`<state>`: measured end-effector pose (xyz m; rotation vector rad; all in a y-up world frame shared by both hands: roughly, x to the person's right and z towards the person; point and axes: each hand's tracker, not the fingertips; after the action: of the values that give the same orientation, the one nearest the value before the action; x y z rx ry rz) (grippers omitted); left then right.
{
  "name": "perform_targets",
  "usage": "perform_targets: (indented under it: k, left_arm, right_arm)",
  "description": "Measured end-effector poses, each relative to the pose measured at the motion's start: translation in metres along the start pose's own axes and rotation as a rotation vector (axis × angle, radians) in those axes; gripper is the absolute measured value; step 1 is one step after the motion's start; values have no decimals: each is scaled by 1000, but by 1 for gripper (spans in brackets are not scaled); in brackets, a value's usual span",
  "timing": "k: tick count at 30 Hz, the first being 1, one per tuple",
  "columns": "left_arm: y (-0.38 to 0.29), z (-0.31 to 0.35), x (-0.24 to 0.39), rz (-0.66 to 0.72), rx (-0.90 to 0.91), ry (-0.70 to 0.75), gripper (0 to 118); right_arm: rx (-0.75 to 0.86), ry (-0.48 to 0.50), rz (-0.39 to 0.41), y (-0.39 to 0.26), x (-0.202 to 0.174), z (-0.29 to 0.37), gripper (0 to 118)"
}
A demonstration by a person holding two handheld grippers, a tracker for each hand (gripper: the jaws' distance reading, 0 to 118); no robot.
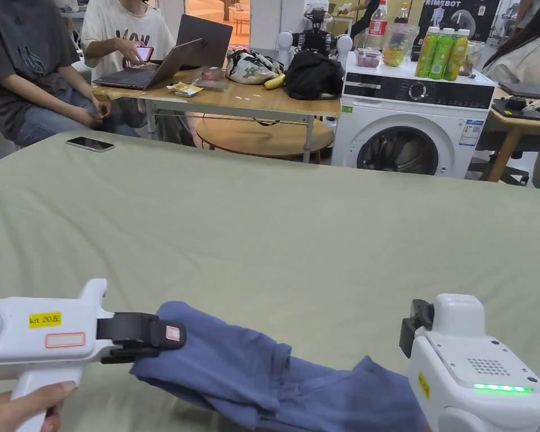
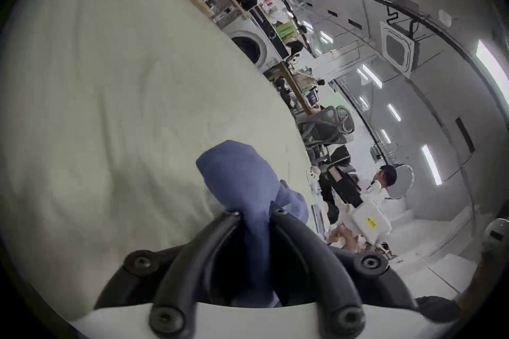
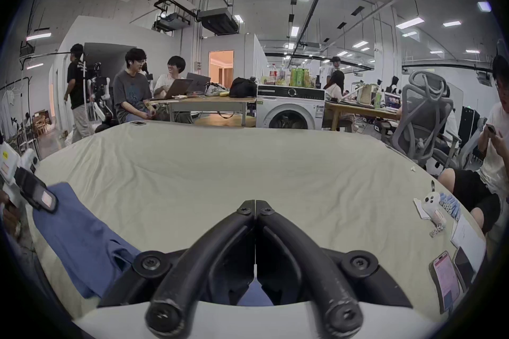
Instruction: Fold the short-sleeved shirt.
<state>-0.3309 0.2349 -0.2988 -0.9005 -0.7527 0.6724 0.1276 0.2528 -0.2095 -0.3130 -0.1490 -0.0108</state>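
Note:
The blue short-sleeved shirt [image 1: 235,365] lies bunched along the near edge of the green-sheeted table [image 1: 263,225]. My left gripper [image 1: 176,340] is at its left end, shut on a fold of the cloth. In the left gripper view the shirt [image 2: 237,174] runs up between the jaws of the left gripper [image 2: 256,213]. My right gripper [image 1: 415,332] is over the shirt's right end. In the right gripper view the right gripper [image 3: 255,207] is shut, tips touching, with no cloth showing between them. Blue shirt [image 3: 80,232] lies to its left and below.
A phone [image 1: 90,144] rests at the table's far left corner. Two phones [image 3: 446,281], a paper and a small keyring toy [image 3: 432,207] lie at the table's right edge. People sit beyond the far left corner and at the right side. A washing machine [image 1: 409,129] stands behind.

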Motion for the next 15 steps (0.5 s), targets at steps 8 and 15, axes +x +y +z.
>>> perform_targets:
  k: [8, 15]
  left_arm:
    - [8, 9, 32, -59, 3, 149, 6]
    - [5, -34, 85, -115, -71, 72, 6]
  right_arm:
    - [3, 3, -8, 1, 4, -1, 0]
    - [1, -13, -13, 0, 14, 4, 0]
